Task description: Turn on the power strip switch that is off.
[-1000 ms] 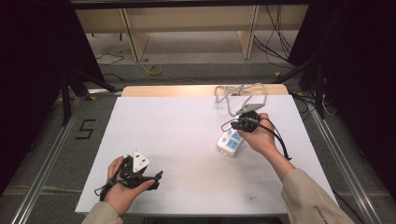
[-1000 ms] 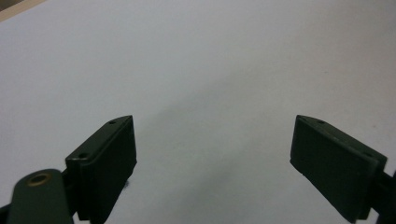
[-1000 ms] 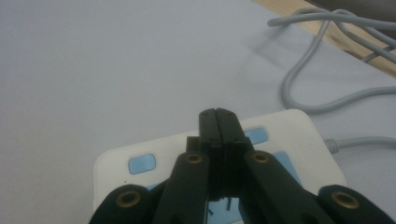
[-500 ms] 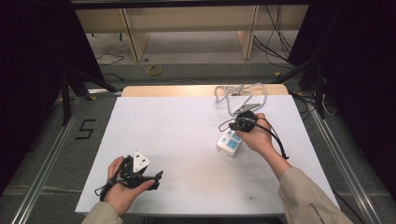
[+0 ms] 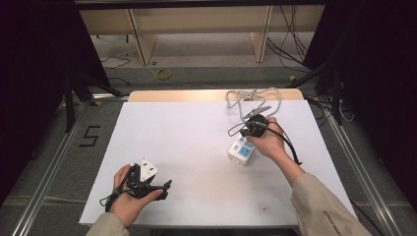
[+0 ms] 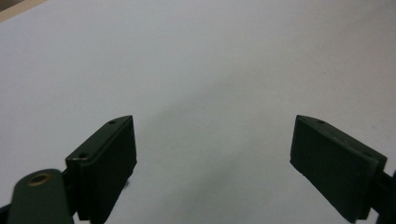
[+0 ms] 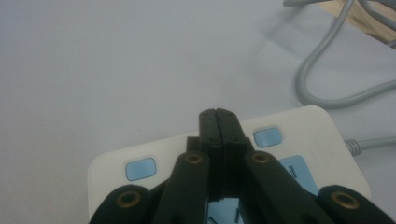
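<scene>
A white power strip (image 5: 240, 151) with blue buttons lies right of the table's middle, and its grey cable (image 5: 255, 98) coils toward the far edge. My right gripper (image 5: 246, 133) is shut with nothing between its jaws, and hangs tilted down over the strip. In the right gripper view the closed tips (image 7: 217, 115) sit above the power strip (image 7: 303, 126), between two blue buttons (image 7: 267, 136); I cannot tell whether they touch it. My left gripper (image 5: 166, 190) rests near the front left of the table, open, with only bare white table between its fingers (image 6: 105, 158).
The white table top (image 5: 187, 137) has a wooden strip (image 5: 172, 95) along its far edge. The grey cable (image 7: 322, 91) loops close behind the strip. Metal rails and dark curtains flank the table, with shelving legs and floor cables beyond.
</scene>
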